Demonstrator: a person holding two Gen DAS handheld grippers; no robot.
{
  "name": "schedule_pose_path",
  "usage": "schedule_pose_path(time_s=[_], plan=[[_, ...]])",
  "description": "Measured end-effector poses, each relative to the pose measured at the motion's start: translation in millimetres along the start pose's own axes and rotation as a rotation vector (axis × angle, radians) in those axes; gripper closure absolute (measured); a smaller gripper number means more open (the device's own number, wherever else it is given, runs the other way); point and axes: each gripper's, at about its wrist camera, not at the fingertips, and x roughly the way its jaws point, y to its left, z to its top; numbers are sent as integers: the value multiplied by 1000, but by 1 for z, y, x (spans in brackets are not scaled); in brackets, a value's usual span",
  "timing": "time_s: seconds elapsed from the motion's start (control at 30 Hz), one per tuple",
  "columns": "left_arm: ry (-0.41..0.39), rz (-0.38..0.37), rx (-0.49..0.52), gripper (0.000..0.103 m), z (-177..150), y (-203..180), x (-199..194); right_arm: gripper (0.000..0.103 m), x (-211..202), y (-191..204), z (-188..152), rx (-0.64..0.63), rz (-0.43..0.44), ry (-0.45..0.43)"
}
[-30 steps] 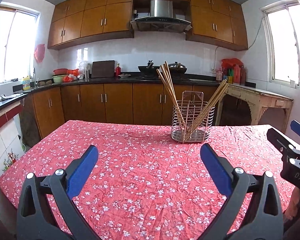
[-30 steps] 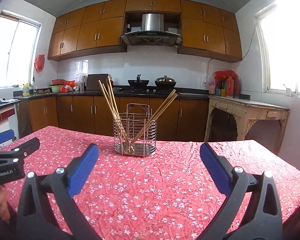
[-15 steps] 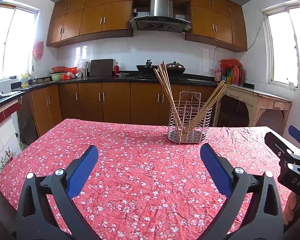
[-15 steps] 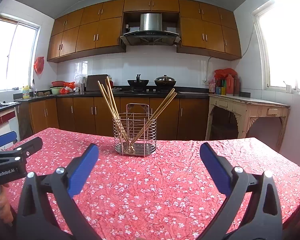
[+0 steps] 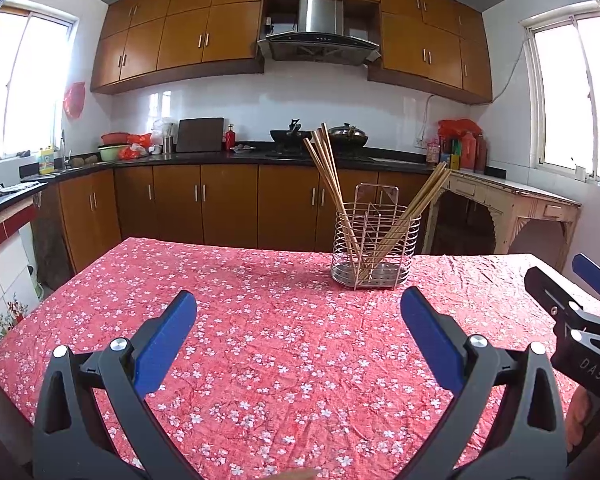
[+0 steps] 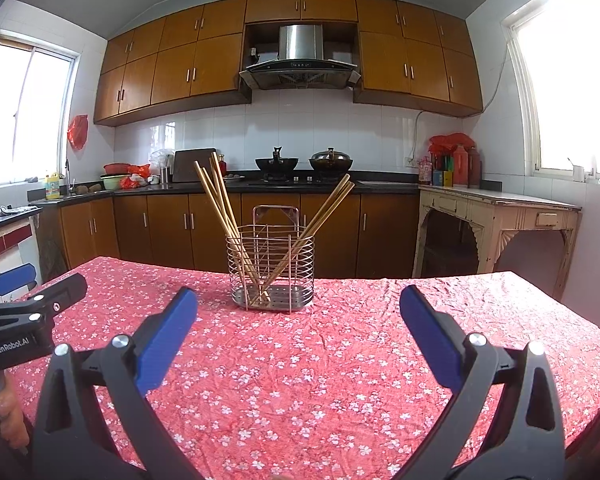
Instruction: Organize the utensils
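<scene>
Your left gripper hangs above the table with its two blue-padded fingers spread wide and nothing between them. Your right gripper is in the same condition: fingers wide apart, holding nothing, raised over the cloth. In the left wrist view, the right gripper appears at the right edge of the frame; in the right wrist view, the left gripper appears at the left edge, with part of your hand visible beneath it.

The wire utensil holder stands upright on the red floral tablecloth, towards the far side of the table and well apart from both grippers. In the right wrist view it lies ahead and slightly left of centre; in the left wrist view it lies ahead and to the right. It has a tall wire loop at its back and a perforated metal base.

Two groups of wooden chopsticks stand inside the holder. One group leans to the left, the other group leans to the right, and their lower ends meet near the middle of the base. You cannot tell from either view which inner compartment each group occupies.

Behind the table runs a kitchen counter with brown cabinets, a range hood and two pots on the stove.
</scene>
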Motion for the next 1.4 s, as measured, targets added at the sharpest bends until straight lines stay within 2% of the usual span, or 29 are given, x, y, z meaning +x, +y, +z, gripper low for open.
schedule_pose_path(time_s=[1.4], plan=[[5,-2,4,2,-1,-6,1,4,2,-3,0,15,3,5]])
